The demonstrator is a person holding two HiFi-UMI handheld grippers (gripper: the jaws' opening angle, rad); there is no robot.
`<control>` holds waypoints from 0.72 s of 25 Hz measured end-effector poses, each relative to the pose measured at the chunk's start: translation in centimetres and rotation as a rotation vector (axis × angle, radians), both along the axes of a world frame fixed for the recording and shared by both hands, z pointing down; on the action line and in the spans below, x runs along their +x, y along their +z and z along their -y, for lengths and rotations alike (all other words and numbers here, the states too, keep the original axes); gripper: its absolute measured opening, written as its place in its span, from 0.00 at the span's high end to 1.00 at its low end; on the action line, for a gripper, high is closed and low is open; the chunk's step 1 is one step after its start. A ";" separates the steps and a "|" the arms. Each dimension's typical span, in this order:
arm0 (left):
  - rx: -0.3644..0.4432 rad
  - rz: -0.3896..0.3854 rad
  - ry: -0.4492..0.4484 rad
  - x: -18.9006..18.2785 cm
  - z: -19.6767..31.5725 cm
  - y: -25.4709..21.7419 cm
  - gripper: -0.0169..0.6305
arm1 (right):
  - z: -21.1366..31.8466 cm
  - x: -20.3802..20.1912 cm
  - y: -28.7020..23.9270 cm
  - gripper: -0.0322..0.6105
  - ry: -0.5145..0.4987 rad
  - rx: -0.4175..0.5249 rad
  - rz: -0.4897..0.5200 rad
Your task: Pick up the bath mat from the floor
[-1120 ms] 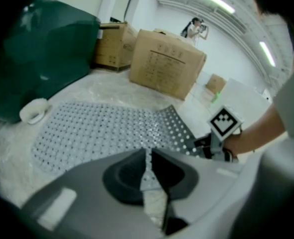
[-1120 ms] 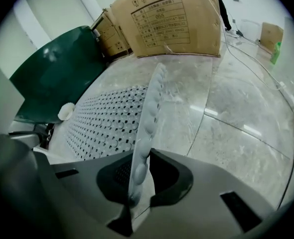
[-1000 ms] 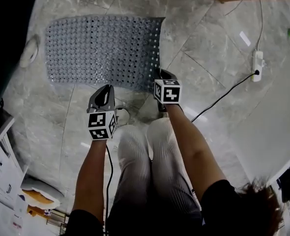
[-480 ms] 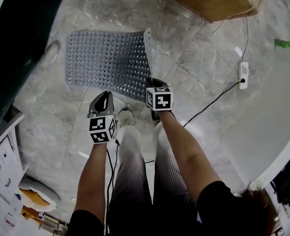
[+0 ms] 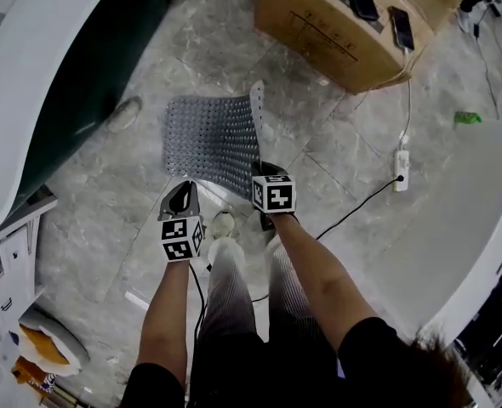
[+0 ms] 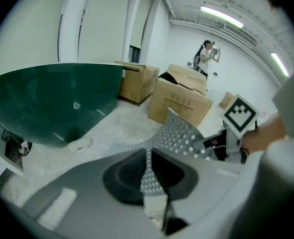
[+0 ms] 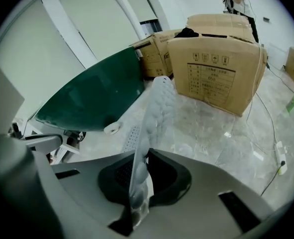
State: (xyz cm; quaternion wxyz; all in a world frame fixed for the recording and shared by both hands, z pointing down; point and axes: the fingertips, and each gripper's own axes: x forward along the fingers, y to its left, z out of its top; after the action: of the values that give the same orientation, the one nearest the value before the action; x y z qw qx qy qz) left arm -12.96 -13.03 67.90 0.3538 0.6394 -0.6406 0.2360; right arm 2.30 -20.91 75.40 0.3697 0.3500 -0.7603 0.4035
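Observation:
The grey perforated bath mat point(image 5: 210, 136) hangs by its near edge from both grippers, its far part trailing toward the marble floor. My left gripper point(image 5: 181, 195) is shut on the mat's near left corner; in the left gripper view the mat point(image 6: 179, 136) runs out from between the jaws of that gripper point(image 6: 148, 166). My right gripper point(image 5: 268, 170) holds the near right corner, and its jaws are still closing on it. In the right gripper view the mat point(image 7: 154, 113) stands on edge, pinched in that gripper point(image 7: 142, 171).
A cardboard box point(image 5: 336, 24) with phones on top stands beyond the mat. To the left is a dark green curved tub point(image 5: 72, 75), with a white slipper point(image 5: 125, 113) beside it. A power strip point(image 5: 399, 170) and its cable lie to the right, near a green scrap point(image 5: 465, 118).
Both grippers have risen with the mat's near edge. The mat has come up off the floor and its right edge now stands upright. The view has pulled higher and farther back.

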 end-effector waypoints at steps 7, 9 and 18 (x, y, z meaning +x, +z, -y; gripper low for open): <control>0.057 0.014 -0.068 -1.9 -1.2 -7.1 0.92 | 0.5 -1.4 -8.2 0.93 -0.026 0.031 0.060; 0.082 0.017 -0.088 -2.0 -1.4 -9.2 0.93 | 0.6 -1.6 -10.5 0.93 -0.017 0.031 0.088; 0.161 0.013 -0.123 -1.6 -2.9 -16.9 0.94 | -0.3 -2.7 -19.7 0.93 -0.036 0.059 0.206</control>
State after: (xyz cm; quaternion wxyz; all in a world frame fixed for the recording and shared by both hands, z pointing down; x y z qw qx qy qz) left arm -14.56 -10.17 50.98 0.3110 0.6236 -0.6978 0.1655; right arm -0.42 -20.61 55.70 0.2865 0.3036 -0.8120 0.4079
